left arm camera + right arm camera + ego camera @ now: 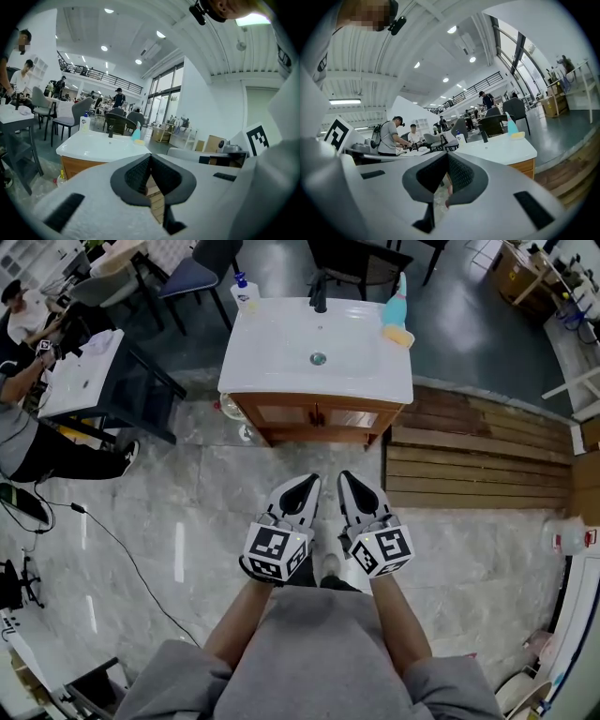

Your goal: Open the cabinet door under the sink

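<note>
Beyond marbled floor (187, 493), cabinet (319, 433) runs left-right, doors (281, 415) facing the person (319, 652).

cabinet door (284, 415) largely hidden beneath sink (272, 371), details too small

grippers: 2 – left gripper (307, 482), right gripper (348, 478)
marker cubes: 2 – one per gripper (275, 552) (382, 551)
sink: 1 (281, 343)
cabinet: 1 (284, 414)
faucet: 1 (320, 294)
bottles on sink: 2 – white pump bottle (244, 291), blue bottle (398, 298)
sponge: 1 (398, 336)
</note>
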A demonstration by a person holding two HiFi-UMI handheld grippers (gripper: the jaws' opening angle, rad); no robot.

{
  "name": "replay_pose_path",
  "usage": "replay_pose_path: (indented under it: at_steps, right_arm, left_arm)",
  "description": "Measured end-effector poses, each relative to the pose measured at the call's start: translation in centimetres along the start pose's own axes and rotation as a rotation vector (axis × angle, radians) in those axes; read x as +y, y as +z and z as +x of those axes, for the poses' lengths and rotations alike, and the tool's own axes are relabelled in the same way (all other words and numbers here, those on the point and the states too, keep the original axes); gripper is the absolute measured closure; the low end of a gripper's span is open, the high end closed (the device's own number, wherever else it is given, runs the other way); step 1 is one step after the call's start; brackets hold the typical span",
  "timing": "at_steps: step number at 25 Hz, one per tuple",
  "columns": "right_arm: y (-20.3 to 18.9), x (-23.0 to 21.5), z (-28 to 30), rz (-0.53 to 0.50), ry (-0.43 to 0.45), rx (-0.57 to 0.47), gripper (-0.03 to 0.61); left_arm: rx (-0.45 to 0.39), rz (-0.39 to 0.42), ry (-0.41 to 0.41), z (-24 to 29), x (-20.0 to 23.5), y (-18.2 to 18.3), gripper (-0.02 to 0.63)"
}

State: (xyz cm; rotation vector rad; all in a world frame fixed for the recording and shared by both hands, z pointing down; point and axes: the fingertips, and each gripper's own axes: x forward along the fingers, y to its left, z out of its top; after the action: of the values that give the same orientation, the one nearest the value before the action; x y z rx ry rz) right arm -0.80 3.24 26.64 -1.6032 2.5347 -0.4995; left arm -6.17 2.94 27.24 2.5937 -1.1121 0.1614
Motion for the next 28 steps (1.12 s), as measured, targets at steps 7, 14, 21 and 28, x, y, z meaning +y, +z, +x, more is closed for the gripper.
replay_pose_path:
  at_steps: [7, 14, 21, 28]
  right_arm:
    - [-1.6, -2.6, 5.1, 0.034, -0.055, 0.048, 0.574]
    - [-2.7, -4.6, 9.5, 0.063, -0.111, 0.086, 0.574]
    - [-4.0, -5.9, 12.7, 0.091, -0.156, 0.115, 0.574]
    - [-6.8, -7.1, 15.2, 0.115, -0.159, 0.158, 0.574]
  left_arm:
    - [0.035, -0.034, -0.032, 4.0, 4.7, -0.5, 0.606]
    - [0.074, -0.084, -0.071, 7.1, 8.5, -1.4, 0.606]
    - [0.108, -0.133, -0.086, 8.7, 11.8, -2.7, 0.606]
    - [0.137, -0.162, -0.073, 10.3, 14.4, -5.1, 0.606]
